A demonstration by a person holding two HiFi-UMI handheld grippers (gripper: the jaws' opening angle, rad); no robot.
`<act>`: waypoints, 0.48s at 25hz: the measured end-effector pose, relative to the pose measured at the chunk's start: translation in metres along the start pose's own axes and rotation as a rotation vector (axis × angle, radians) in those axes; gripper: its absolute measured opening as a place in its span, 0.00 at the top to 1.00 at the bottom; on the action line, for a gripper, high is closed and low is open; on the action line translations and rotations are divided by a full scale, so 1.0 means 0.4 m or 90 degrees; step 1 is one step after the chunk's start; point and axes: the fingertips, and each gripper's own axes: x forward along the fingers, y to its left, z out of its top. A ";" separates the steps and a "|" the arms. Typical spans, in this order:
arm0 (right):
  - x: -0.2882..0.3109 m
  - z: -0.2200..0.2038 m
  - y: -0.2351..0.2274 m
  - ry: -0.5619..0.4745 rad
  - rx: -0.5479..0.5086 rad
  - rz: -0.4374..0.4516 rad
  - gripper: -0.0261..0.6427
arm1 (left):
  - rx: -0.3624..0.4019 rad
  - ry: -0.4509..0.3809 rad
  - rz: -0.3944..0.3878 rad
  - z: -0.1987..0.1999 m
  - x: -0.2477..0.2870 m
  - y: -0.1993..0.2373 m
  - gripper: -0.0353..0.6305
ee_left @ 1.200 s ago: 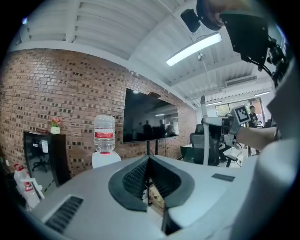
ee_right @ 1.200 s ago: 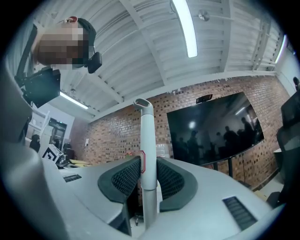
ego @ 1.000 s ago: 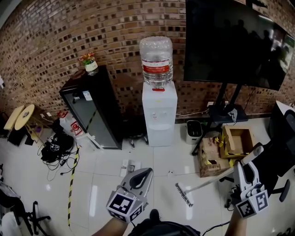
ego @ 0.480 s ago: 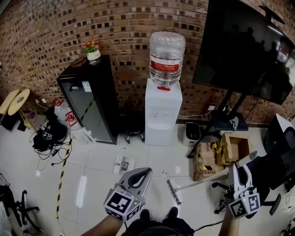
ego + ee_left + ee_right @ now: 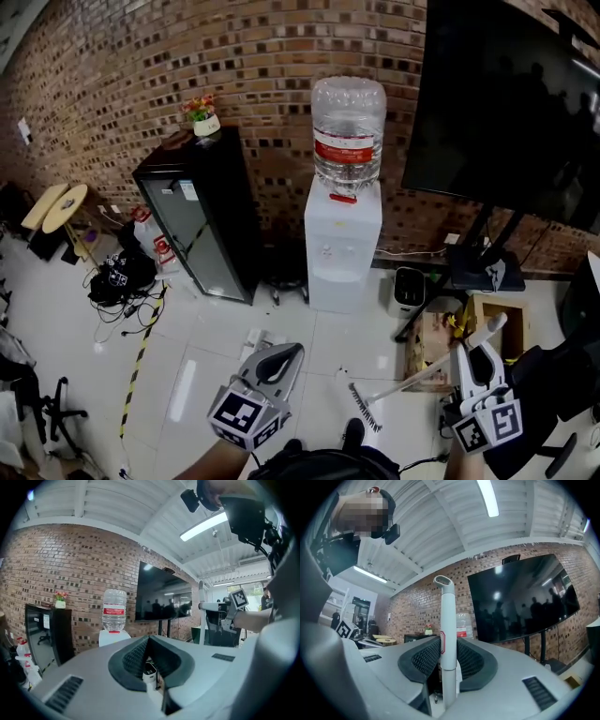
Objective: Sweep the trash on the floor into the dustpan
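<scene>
Head view: right hand-held gripper [image 5: 475, 354] clamps broom [image 5: 401, 385] (cardboard box [image 5: 495, 300] beside); left hand-held gripper [image 5: 284, 356] closed.

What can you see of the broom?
The broom has a long, pale, smooth handle, plastic by the look of it, with a rounded loop at its top end and a small red mark partway along. Its narrow, comb-like head rests on the white tiled floor, just ahead of the person's shoe. From there the handle slants up to the right. The right gripper is shut on the handle, below the loop.
</scene>
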 end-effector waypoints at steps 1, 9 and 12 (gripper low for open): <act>0.004 0.007 -0.023 -0.002 0.002 0.008 0.79 | 0.001 -0.001 0.002 0.012 0.026 -0.016 0.94; 0.052 0.029 -0.229 -0.020 0.016 0.055 0.79 | 0.030 0.004 0.016 0.083 0.258 -0.114 0.94; 0.057 0.014 -0.324 -0.011 0.029 0.063 0.79 | 0.041 0.010 0.021 0.092 0.344 -0.171 0.94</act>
